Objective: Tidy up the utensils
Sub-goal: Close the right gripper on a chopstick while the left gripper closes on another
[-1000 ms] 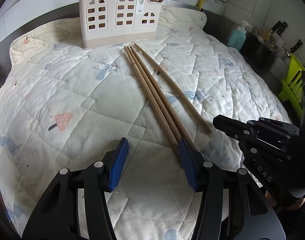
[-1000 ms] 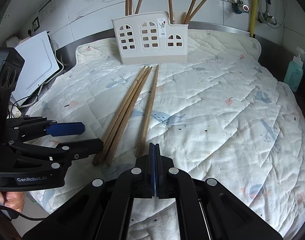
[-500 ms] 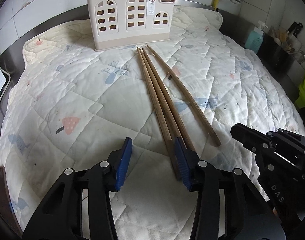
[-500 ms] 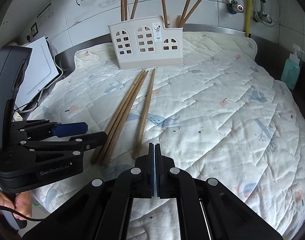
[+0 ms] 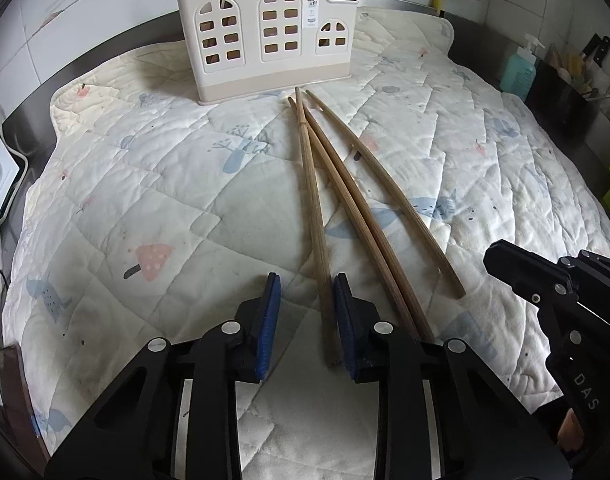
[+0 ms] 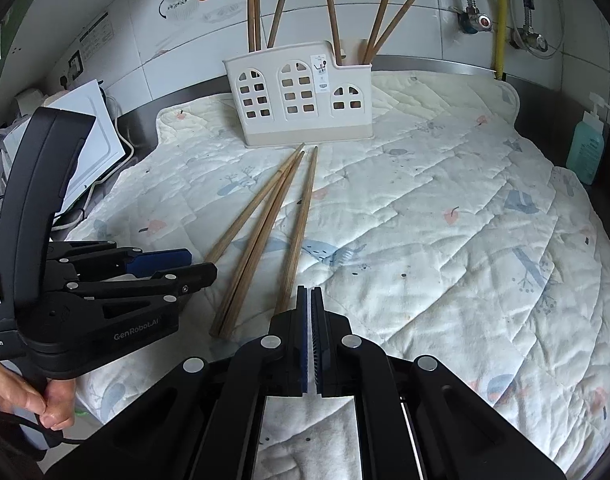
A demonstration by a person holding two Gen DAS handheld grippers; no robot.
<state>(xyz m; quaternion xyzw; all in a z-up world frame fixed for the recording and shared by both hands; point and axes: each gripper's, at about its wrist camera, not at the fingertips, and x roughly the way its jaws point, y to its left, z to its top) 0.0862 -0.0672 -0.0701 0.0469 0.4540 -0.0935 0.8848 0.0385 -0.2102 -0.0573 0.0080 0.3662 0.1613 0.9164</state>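
The leftmost chopstick (image 5: 317,236) lay between the narrowing jaws of the left gripper (image 5: 305,320), its near end close against the right blue pad (image 5: 343,320) while a clear gap remained on the left pad's side — so the stick was bracketed but not yet clamped. The jaws had just been closing around it. A slip was judged the main risk: a thin, round stick caught so near its end and off-centre could be rolled or levered out as the pads met, or be swung downward by its long free length once lifted. The neighbouring pair of chopsticks (image 5: 357,216) ran just beside the right pad and partly under that finger, so they could be nudged or pinched along with it. The soft quilted mat (image 5: 145,200) could also be snagged by a pad tip.

Four long, slender wooden chopsticks were seen in all, fanned out on the mat, their far tips gathered just in front of the cream utensil holder (image 6: 297,96); the fourth chopstick (image 5: 385,188) lay a little apart to the right. Several chopsticks already stood upright in the holder's compartments.

The right gripper (image 6: 309,320) was held near the sticks' near ends with its jaws all but shut on nothing. The mat covered a dark worktop (image 6: 545,96).
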